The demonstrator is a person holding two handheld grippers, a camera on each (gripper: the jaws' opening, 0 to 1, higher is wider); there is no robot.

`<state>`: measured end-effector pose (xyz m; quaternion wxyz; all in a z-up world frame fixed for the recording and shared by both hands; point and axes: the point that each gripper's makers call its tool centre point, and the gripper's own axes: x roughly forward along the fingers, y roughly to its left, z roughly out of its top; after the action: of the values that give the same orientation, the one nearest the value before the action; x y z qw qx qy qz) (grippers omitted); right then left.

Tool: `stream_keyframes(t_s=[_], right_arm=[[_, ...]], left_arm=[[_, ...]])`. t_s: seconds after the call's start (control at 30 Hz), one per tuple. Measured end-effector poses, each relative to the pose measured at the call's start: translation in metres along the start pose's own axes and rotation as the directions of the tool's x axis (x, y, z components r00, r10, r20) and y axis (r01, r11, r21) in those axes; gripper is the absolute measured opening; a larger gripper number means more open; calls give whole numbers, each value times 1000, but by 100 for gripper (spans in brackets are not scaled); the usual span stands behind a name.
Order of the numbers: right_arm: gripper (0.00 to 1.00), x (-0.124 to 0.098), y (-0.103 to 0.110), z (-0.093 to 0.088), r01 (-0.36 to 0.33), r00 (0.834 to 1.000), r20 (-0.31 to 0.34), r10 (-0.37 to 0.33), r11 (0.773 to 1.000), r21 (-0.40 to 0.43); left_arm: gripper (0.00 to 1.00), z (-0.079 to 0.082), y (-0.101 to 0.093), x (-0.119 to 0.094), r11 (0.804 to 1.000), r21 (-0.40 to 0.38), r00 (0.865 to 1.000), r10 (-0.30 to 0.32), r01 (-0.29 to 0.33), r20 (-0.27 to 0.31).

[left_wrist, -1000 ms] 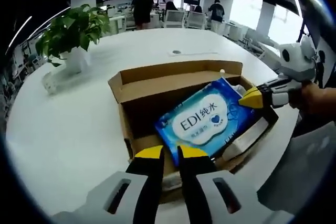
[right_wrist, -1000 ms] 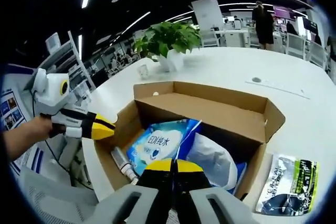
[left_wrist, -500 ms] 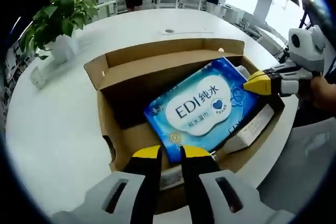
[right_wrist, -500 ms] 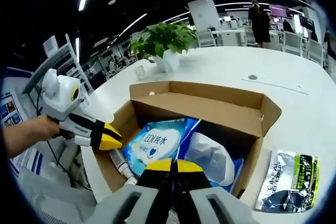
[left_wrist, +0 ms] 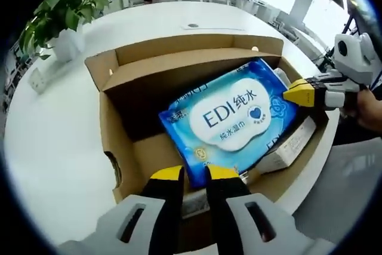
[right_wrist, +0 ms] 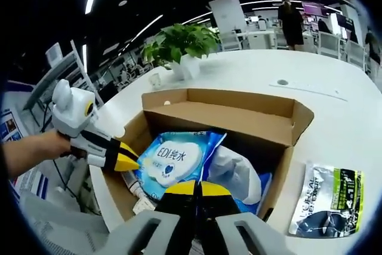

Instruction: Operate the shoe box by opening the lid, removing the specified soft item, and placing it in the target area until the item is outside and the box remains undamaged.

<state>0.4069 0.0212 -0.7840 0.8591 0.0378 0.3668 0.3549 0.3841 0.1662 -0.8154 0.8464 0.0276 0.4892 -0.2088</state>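
Over the open box point(left_wrist: 125, 147) on the desk point(left_wrist: 54, 141), both hand-held grippers — left point(left_wrist: 192, 174), right point(right_wrist: 196, 189) — clenched on the wipes pack point(left_wrist: 236, 117), lid's open, pack not out yet.

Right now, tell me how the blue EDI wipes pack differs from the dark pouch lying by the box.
The blue EDI wipes pack sits tilted inside the open cardboard box; the dark pouch lies flat on the white table outside it. The wipes pack is bright blue with a white label; the pouch is dark with a yellow-green top. The wipes pack looks larger and puffier, the pouch thinner. Both are soft plastic packages.
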Motion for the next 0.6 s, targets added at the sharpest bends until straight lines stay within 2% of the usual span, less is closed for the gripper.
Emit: stream_keyframes(t_s=[0.1, 0.37, 0.47, 0.6], right_arm=[[0, 0, 0, -1, 0, 1000, -1, 0, 1000, 2], [0, 0, -2, -4, 3, 1000, -6, -3, 1000, 5], [0, 0, -2, -4, 3, 1000, -6, -3, 1000, 6], [0, 0, -2, -5, 4, 1000, -7, -4, 1000, 4]], left_arm=[[11, -1, 0, 4, 1000, -28, 1000, -12, 12, 2], [8, -2, -1, 5, 999, -35, 1000, -10, 10, 2], [13, -1, 4, 5, 1000, -5, 1000, 18, -18, 4], [14, 0, 3, 6, 1000, -1, 1000, 10, -10, 8]])
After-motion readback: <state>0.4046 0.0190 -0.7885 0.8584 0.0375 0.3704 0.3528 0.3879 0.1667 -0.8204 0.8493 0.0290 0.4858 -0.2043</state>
